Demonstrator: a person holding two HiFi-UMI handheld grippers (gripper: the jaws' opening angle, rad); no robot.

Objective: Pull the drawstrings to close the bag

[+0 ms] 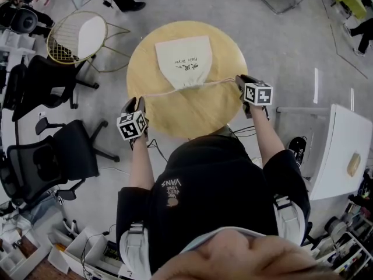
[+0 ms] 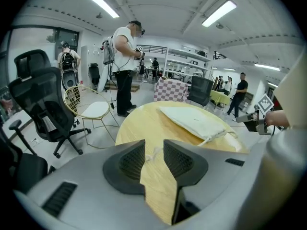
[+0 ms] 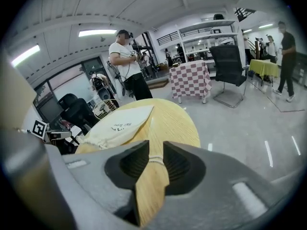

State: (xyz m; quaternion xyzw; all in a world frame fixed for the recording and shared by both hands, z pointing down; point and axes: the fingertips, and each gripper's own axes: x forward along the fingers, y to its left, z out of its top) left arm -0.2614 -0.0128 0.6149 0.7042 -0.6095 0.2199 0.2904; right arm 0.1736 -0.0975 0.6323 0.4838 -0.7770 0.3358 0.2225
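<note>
A white drawstring bag [image 1: 183, 60] lies on the round wooden table [image 1: 192, 112], its gathered neck turned toward me. One drawstring [image 1: 166, 91] runs left to my left gripper [image 1: 135, 104] at the table's left edge. The other drawstring [image 1: 220, 81] runs right to my right gripper [image 1: 242, 81] at the right edge. In the left gripper view the left gripper [image 2: 153, 157] is open, a cord end [image 2: 154, 152] lying loose in the gap, the bag [image 2: 192, 121] beyond. In the right gripper view the right gripper [image 3: 154, 161] is open, a cord [image 3: 154, 159] crossing the gap untouched by the pads.
A gold wire chair [image 1: 76, 37] stands left of the table. Black office chairs [image 1: 58, 150] are at my left. A white desk [image 1: 344, 150] is at my right. A person [image 2: 124, 66] stands beyond the table.
</note>
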